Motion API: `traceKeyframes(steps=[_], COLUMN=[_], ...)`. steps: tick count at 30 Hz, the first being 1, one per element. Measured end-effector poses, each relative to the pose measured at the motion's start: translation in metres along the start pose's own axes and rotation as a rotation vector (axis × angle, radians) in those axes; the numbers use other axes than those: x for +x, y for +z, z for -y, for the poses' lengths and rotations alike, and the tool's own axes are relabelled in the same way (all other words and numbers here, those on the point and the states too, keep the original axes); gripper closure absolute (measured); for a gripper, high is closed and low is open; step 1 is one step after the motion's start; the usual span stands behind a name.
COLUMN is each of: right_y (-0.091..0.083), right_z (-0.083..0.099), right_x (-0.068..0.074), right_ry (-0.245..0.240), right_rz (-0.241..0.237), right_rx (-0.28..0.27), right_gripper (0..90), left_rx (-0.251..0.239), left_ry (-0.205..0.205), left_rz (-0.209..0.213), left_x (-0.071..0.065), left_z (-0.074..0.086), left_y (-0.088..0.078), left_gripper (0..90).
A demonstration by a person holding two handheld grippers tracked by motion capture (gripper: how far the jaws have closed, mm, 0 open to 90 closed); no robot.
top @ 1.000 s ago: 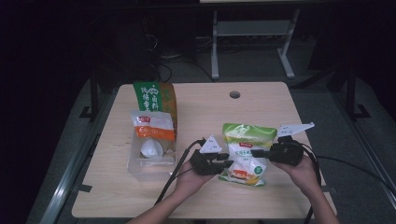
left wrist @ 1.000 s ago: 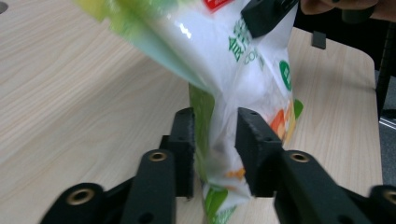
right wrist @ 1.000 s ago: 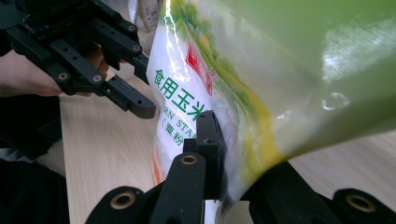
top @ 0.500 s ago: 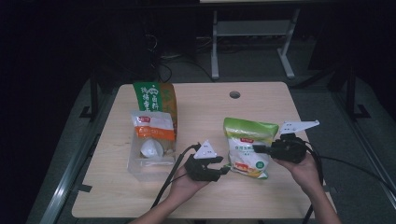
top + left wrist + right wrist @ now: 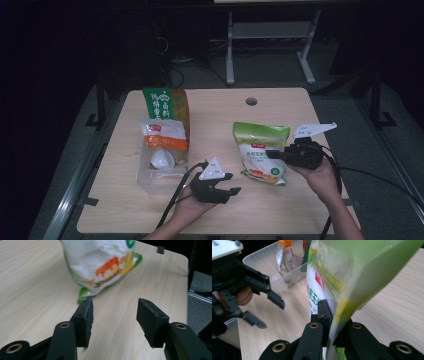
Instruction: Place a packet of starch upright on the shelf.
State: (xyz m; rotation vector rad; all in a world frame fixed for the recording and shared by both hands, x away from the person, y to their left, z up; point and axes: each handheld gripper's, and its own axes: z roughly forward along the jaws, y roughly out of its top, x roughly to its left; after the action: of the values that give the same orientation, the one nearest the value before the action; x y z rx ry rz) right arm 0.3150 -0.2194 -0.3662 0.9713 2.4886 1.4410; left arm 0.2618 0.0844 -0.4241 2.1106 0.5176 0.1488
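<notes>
green pouch (image 5: 100,265) top cut off, its print (image 5: 260,155) too small

The table (image 5: 300,210) carries a clear bin (image 5: 162,175) on its left half. A tall pouch (image 5: 165,106) stands at the far end of the bin; a smaller packet (image 5: 162,137) leans in front of it. The starch bag (image 5: 260,155) stands right of centre, well apart from the bin. The left gripper (image 5: 227,189) sits between bin and bag, nearer the front edge. The right gripper (image 5: 275,154) lies at the bag's right side.

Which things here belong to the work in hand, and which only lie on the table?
In the work: green-white pouch, right tongs shut on it, left tongs open.
Lying about: clear plastic bin, orange-label packet, green-orange bag.
</notes>
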Motion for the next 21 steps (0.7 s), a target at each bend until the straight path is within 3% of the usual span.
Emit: traceKeyframes(steps=[3,16,21], right_y=[0.004,0.017,0.030], right_z=[-0.007,-0.037,-0.052], right_x=[0.003,0.019,0.029], right_ry=[-0.007,-0.041,-0.054], right_rz=[-0.004,-0.039,-0.064], right_rx=[0.005,-0.012,-0.009], right_gripper=[87.0,87.0,87.0], left_rx=[-0.011,-0.026,-0.016], left_ry=[0.018,0.011,0.014], left_rz=[-0.006,-0.003,-0.016], left_x=[-0.005,-0.016,-0.019], left_z=[0.008,0.027,0.036], left_y=[-0.010,-0.031,-0.036], left_gripper=[46.8,43.9,43.3])
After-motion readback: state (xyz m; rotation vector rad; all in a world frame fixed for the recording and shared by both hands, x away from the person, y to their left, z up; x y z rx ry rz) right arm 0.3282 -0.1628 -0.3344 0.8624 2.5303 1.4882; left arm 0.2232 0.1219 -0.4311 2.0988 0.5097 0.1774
